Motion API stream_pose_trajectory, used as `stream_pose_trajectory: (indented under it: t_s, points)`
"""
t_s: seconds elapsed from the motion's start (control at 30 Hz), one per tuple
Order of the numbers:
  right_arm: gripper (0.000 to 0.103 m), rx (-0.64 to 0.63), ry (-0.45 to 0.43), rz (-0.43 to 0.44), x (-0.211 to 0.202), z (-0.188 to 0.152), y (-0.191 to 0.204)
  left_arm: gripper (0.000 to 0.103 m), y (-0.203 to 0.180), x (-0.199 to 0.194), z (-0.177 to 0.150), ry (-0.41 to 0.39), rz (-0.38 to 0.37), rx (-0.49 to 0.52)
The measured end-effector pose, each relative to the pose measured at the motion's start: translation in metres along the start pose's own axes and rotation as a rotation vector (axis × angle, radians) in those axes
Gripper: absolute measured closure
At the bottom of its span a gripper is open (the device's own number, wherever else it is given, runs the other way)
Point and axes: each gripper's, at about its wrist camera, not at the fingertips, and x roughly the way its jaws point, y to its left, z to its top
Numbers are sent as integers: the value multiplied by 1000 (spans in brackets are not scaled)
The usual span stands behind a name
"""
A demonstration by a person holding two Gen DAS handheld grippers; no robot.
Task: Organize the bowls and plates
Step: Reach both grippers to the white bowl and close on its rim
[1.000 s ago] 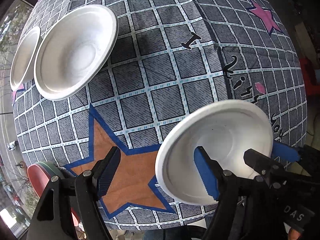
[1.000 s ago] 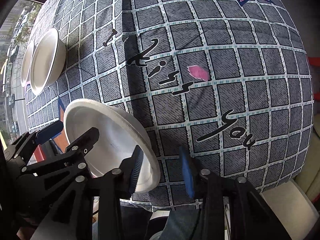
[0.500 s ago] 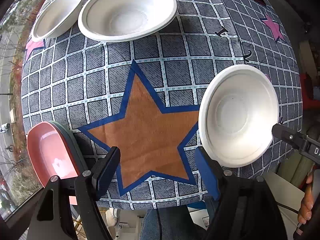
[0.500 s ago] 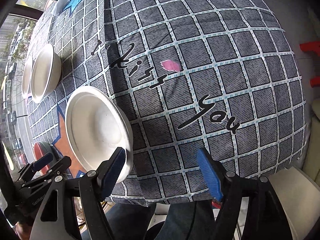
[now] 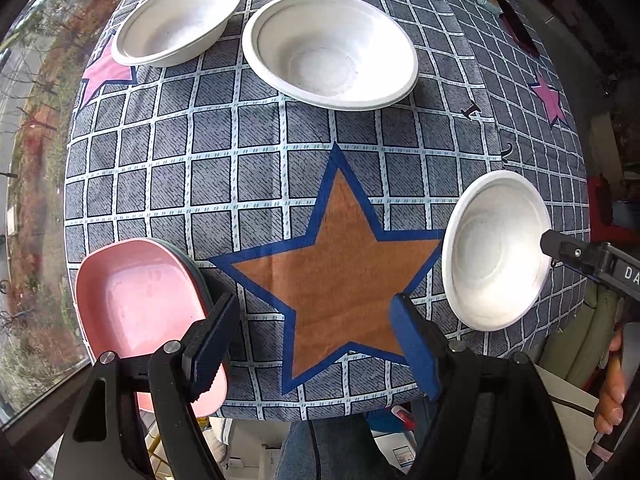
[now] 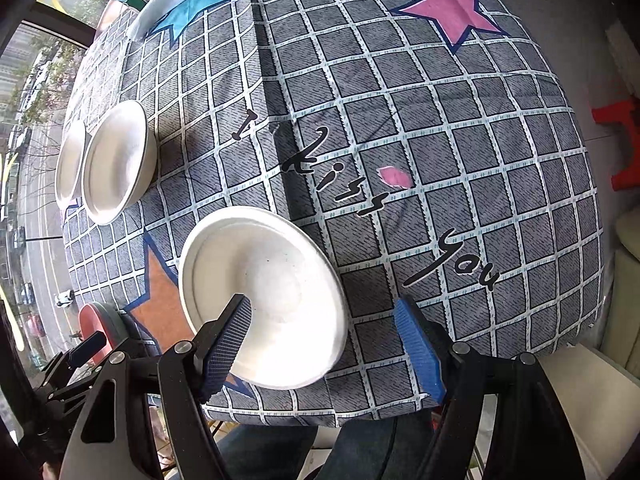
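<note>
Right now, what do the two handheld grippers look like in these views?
The left gripper and the right gripper look alike: black angular frames with silver bolts, and two ridged blue pads each. In the left wrist view, white lettering marks the right gripper's black body. No sleeves are visible.

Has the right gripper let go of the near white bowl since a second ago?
Yes. The right gripper now hangs open above the near white bowl, which rests beside the orange star.

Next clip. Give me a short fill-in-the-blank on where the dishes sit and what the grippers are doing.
1. The number of white bowls on the tablecloth is ____.
2. The pink plate sits at the table's near-____ corner in the left wrist view.
3. The left gripper hangs over a brown ____ print.
4. The right gripper holds ____.

Missing words: three; left; star; nothing
</note>
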Motion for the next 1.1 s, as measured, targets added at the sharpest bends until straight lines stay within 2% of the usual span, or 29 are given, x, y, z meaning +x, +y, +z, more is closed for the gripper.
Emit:
stream_pose_trajectory:
  t_s: [0.13, 0.3, 0.33, 0.37, 0.5, 0.6, 0.73, 0.9, 1.1]
  points:
    - [28, -2, 7, 6, 0, -6, 13, 22, 28, -4, -2, -7, -7, -17]
    - [26, -50, 24, 22, -8, -11, 25, 22, 39, -13, 8, -22, -25, -88]
    - [22, -66, 23, 19, -10, -7, 29, 22, 39, -14, 11, -27, -26, -101]
    - [11, -80, 18, 17, -12, -3, 29, 22, 33, -15, 16, -31, -28, -118]
    - [10, -140, 0, 5, -22, 33, 39, 22, 42, -20, 33, -49, -35, -198]
    - [10, -190, 17, -10, -14, 64, 64, 22, 52, -24, 39, -61, -41, -279]
    - [10, -261, 30, -19, 15, 100, 101, 22, 48, -10, 69, -62, -16, -341]
    - [10, -340, 68, -18, 41, 128, 135, 22, 51, 5, 96, -50, 10, -407]
    - [10, -388, 99, -1, 62, 146, 162, 22, 52, 11, 123, -51, 34, -419]
